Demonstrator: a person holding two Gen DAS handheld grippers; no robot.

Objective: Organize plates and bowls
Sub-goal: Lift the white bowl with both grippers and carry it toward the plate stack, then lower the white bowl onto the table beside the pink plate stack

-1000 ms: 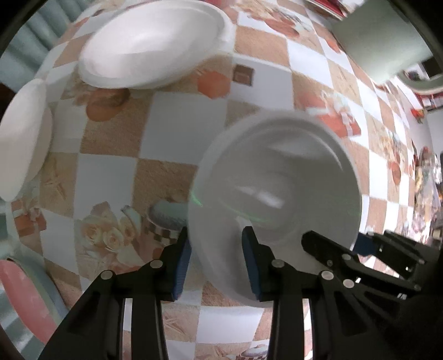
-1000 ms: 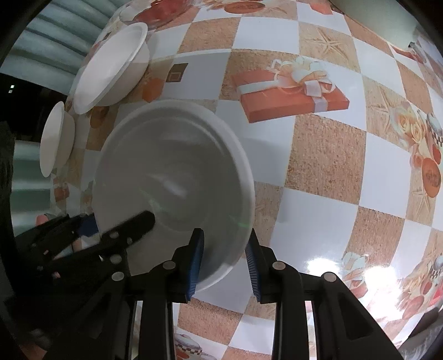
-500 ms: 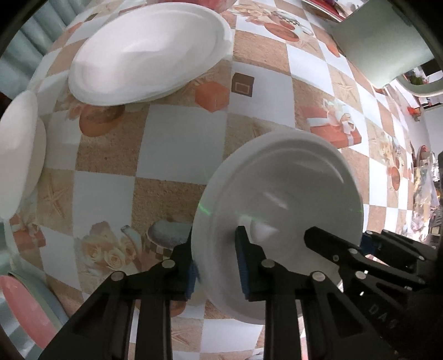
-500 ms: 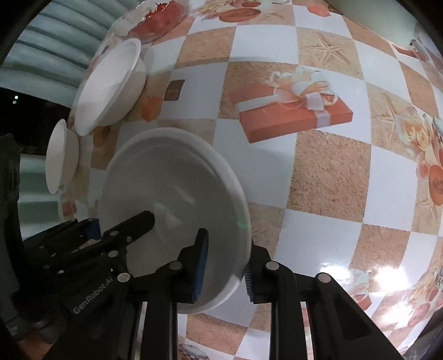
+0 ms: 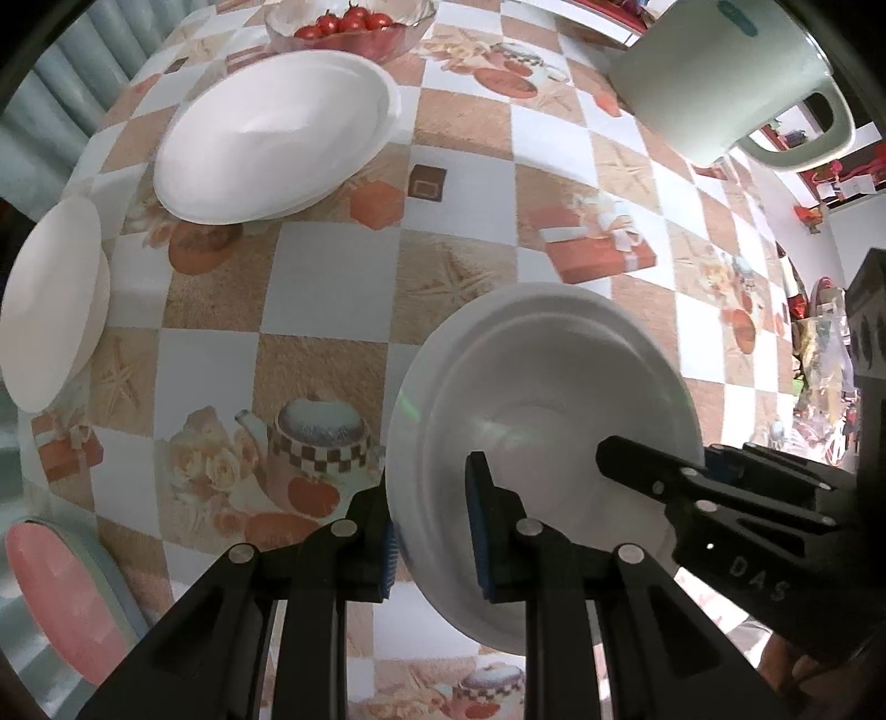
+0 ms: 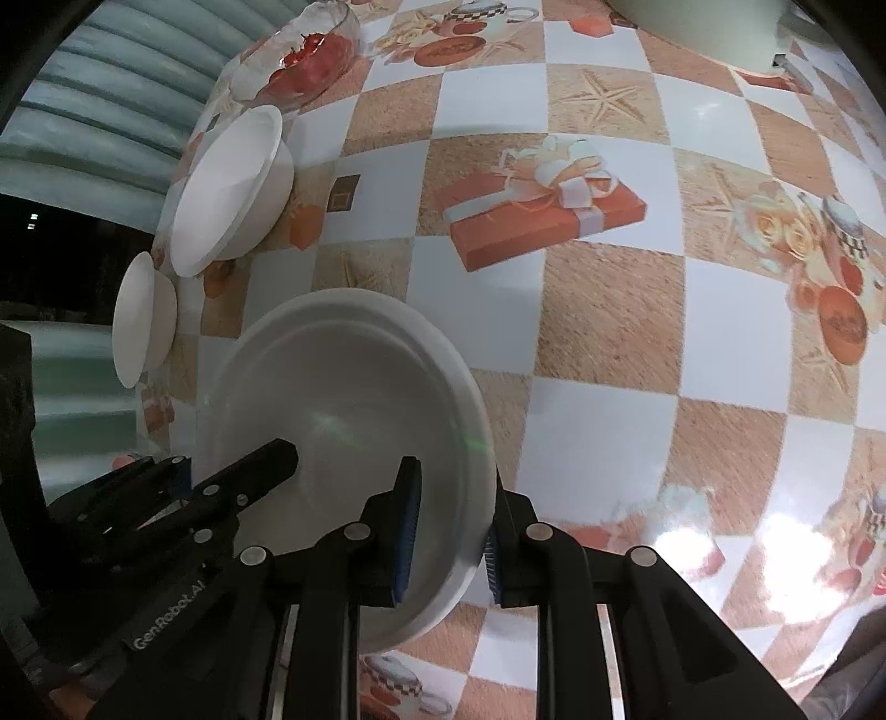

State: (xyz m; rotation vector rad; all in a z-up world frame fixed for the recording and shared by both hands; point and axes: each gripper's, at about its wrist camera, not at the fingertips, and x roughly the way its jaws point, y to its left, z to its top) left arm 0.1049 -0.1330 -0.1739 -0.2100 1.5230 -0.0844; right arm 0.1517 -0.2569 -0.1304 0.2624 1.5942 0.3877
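Both grippers, left and right, had just closed on opposite rims of one white bowl, held over open tablecloth. Beyond the bowl: two more white dishes, one tomato bowl.

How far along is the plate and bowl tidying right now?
Nothing looks stacked yet. In hand: both grippers, left and right, clamp opposite rims of one white bowl. Left to do: the big bowl and small bowl sit separately on the table.
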